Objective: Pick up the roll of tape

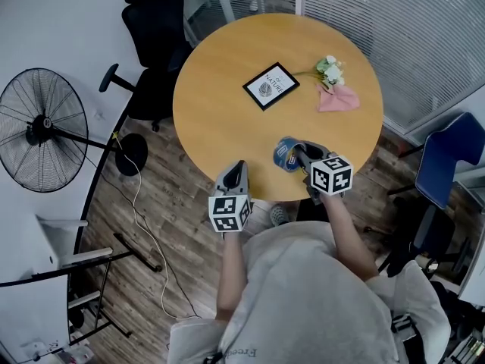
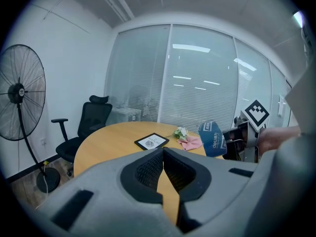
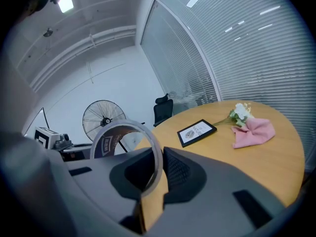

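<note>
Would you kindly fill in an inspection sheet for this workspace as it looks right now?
Surface: round wooden table, bare apart from a few items.
Job's things: roll of tape, on edge by the table's near rim, held in the right gripper.
Clutter: picture frame, white flowers and pink cloth on the far half, apart from the tape.
Grippers: left gripper shut, empty; right gripper shut on the tape's wall, one jaw inside the ring.
Cables: white cable trailing over the floor.
Surroundings: standing fan, black office chair, blue chair, glass wall with blinds.
</note>
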The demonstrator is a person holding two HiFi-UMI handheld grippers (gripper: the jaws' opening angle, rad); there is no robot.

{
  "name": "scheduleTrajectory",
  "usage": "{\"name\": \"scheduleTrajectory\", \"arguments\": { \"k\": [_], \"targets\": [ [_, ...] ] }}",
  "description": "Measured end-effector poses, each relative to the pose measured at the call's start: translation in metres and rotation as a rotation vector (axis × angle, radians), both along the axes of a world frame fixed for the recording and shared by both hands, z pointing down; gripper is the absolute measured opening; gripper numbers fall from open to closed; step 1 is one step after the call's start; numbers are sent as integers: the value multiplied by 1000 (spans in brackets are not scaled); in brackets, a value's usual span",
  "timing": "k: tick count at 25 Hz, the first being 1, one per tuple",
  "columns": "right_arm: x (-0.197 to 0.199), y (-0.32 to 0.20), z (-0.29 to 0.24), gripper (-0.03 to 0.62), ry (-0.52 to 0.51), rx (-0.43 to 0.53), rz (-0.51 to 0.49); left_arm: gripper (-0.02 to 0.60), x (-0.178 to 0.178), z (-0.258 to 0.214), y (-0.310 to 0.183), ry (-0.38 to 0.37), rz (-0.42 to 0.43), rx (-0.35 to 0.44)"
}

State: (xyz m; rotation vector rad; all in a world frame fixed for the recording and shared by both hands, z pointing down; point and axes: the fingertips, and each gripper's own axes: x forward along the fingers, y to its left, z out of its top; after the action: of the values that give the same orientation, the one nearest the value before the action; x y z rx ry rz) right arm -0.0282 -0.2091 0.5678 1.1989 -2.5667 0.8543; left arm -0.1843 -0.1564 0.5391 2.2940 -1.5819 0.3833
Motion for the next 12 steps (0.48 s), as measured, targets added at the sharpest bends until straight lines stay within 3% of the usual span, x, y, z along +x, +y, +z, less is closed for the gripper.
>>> {"name": "scheduleTrajectory", "arguments": {
  "k": [12],
  "targets": [
    [-4,0,0,41,1,4,-8,9,2,5,1,3,26,-15]
  ]
}}
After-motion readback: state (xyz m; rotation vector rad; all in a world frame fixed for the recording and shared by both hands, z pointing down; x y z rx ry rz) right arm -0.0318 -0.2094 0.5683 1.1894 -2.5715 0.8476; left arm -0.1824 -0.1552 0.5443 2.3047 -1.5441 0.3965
